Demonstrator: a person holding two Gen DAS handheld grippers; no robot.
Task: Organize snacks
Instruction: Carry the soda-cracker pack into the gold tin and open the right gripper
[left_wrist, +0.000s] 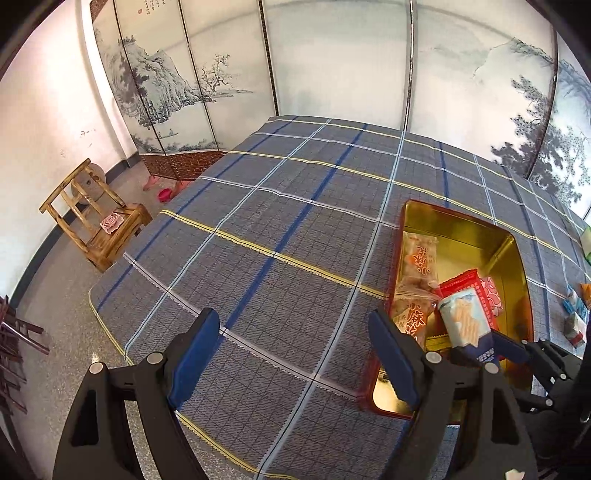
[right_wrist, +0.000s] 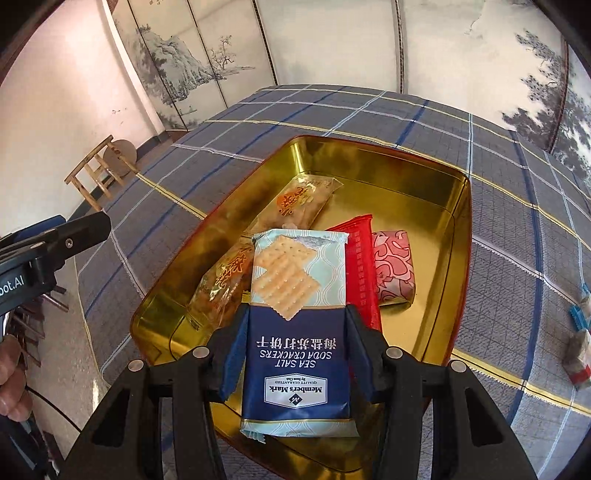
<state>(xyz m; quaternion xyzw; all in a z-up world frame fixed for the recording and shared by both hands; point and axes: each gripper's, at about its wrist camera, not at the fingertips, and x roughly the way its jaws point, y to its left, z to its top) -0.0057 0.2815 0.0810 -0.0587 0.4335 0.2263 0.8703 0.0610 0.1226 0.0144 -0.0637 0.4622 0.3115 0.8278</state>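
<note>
My right gripper (right_wrist: 295, 325) is shut on a blue and pale soda cracker packet (right_wrist: 295, 295) and holds it over the near end of a gold tin tray (right_wrist: 406, 162). The tray holds two orange snack packets (right_wrist: 295, 203), a red packet (right_wrist: 360, 258) and a pink wrapped packet (right_wrist: 393, 271). In the left wrist view the tray (left_wrist: 472, 236) lies at the right with the cracker packet (left_wrist: 465, 321) above it. My left gripper (left_wrist: 295, 354) is open and empty over the checked cloth, left of the tray.
A blue-grey checked cloth (left_wrist: 280, 221) covers the table. Small loose snacks lie on the cloth right of the tray (right_wrist: 580, 343). A wooden stool (left_wrist: 96, 221) stands on the floor at the left. A painted folding screen (left_wrist: 332, 62) stands behind the table.
</note>
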